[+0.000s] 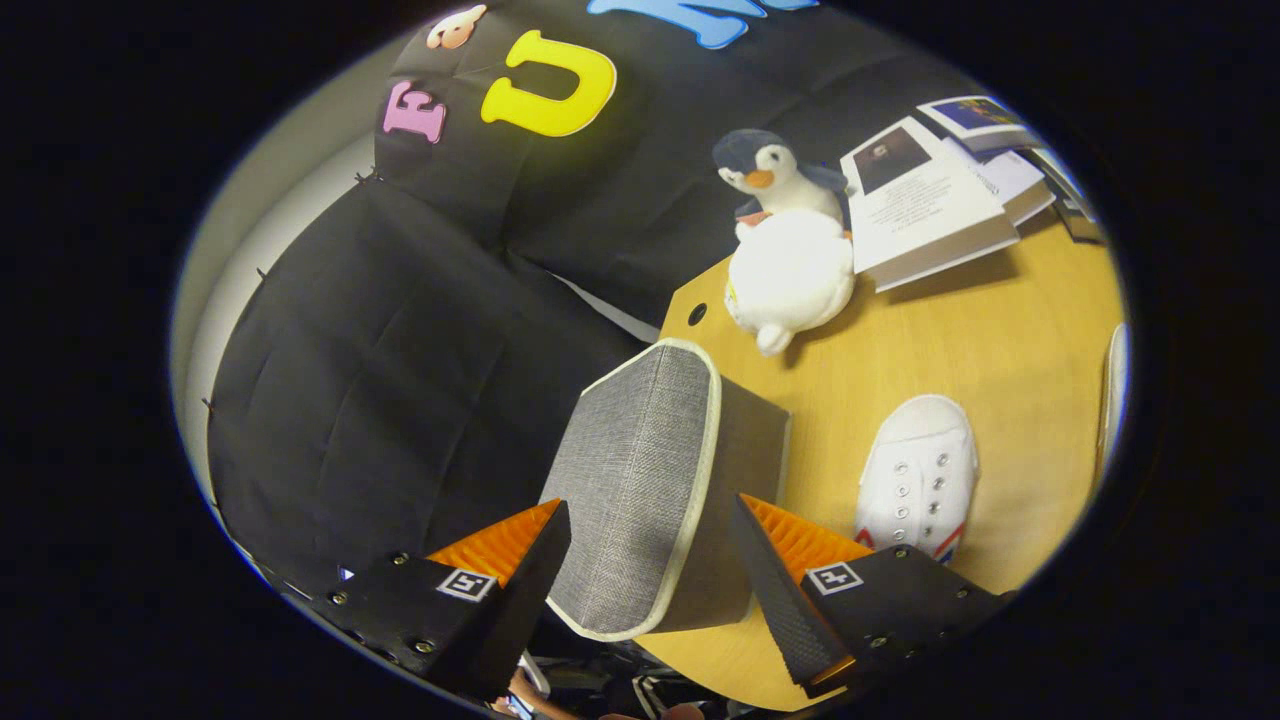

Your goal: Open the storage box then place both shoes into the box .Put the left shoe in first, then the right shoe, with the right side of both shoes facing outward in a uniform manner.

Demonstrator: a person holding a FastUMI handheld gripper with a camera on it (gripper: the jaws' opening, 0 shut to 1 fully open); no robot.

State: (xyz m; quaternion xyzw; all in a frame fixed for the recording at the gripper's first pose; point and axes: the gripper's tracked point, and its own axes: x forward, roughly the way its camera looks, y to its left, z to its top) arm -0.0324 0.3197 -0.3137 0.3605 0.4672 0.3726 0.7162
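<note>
A grey fabric storage box with cream trim stands at the corner of the wooden table, its lid down. My gripper is open, its fingers spread wide to either side of the box's near end; I cannot tell whether they touch it. A white lace-up shoe lies on the table just beyond the right finger, beside the box. A sliver of a second white shoe shows further out past the first one.
A plush penguin sits on the table behind the box. Several books lie stacked beyond it. The booth's black cloth wall hangs close beside the box, past the table's edge.
</note>
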